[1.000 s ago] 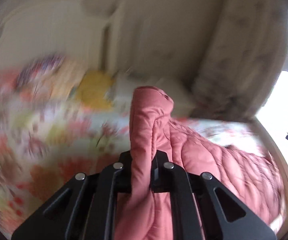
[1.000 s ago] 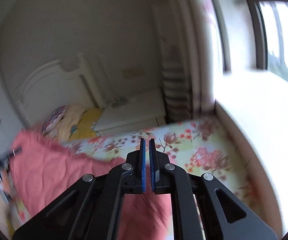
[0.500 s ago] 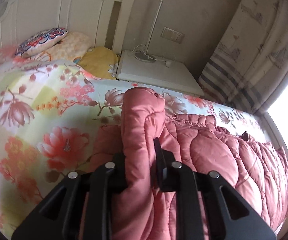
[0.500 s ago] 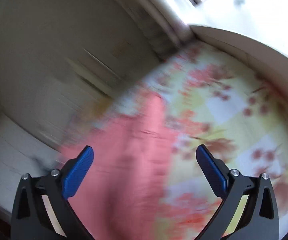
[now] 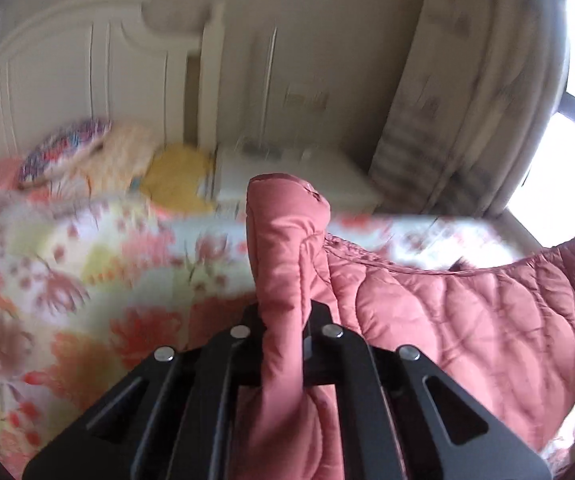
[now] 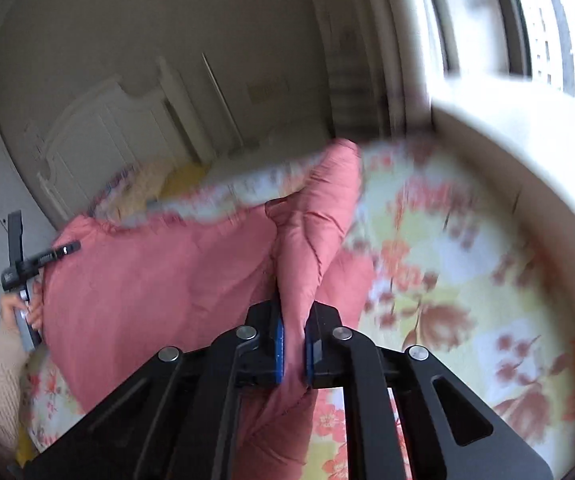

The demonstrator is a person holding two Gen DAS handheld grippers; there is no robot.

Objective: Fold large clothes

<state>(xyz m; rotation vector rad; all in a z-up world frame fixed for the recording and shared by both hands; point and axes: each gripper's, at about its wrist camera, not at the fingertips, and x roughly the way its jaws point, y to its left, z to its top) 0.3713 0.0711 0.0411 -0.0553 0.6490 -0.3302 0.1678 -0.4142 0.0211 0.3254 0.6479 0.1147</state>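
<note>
Gripping anew, the right gripper (image 6: 291, 354), splayed wide half a second ago, now pinches a fold of the pink quilted jacket (image 6: 147, 280). The left gripper (image 5: 283, 344) stays clamped on another fold; the garment spans between them above the floral bedspread (image 6: 467, 280).

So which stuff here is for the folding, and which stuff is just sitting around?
For the folding:
- pink quilted jacket
- left gripper, jaws shut on the jacket
- right gripper, jaws shut on the jacket
- flowery bedspread under it

Just sitting around:
- patterned pillow
- yellow cushion
- white bedside table
- curtain
- headboard
</note>
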